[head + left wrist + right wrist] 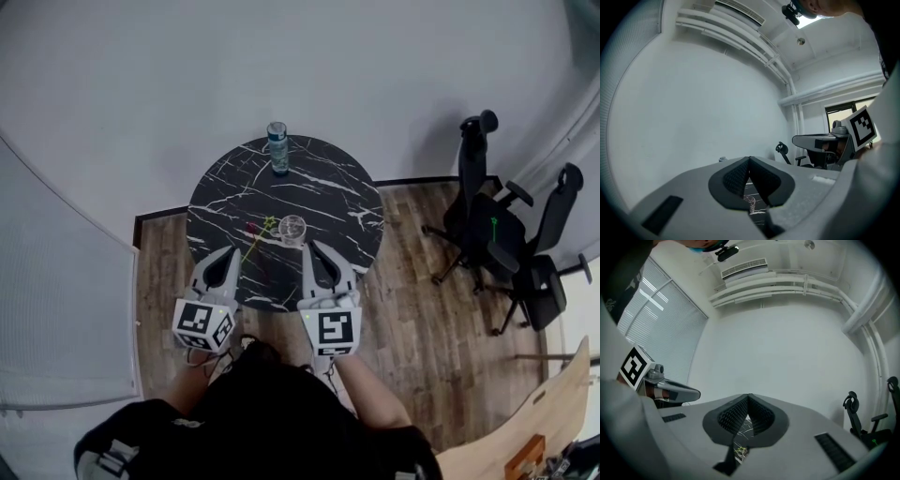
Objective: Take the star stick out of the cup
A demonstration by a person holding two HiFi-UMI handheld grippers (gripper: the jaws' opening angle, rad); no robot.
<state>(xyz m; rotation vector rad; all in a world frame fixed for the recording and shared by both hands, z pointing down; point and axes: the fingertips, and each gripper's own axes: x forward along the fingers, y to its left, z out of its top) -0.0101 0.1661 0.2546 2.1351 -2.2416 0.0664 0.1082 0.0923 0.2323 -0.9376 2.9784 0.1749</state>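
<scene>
Both tongs are pressed together with nothing between them. The left gripper [232, 250] and the right gripper [312, 244] are held level over the near edge of the round black table [330, 183]. The clear cup [292, 228] stands just beyond the right gripper's tips. The star stick [257, 240] shows just to the cup's left, its thin stem slanting down toward the left gripper. From here I cannot tell whether one end rests in the cup or the whole stick lies on the marble.

The cup worries me most. It looks light, and closed jaws nosing in so close beside it could knock it over or skate it across the table. The stick is thin (hardly more than a wire against the white veins), so jaws that close slightly off line would likely miss it or flick it toward the near edge and onto the floor.

Little else is in the way. A bottle [277, 147] stands at the far rim, well apart from the cup, and two office chairs [494, 231] sit off to the right on the wooden floor. The only thing close by is the cup, beside the stick.
</scene>
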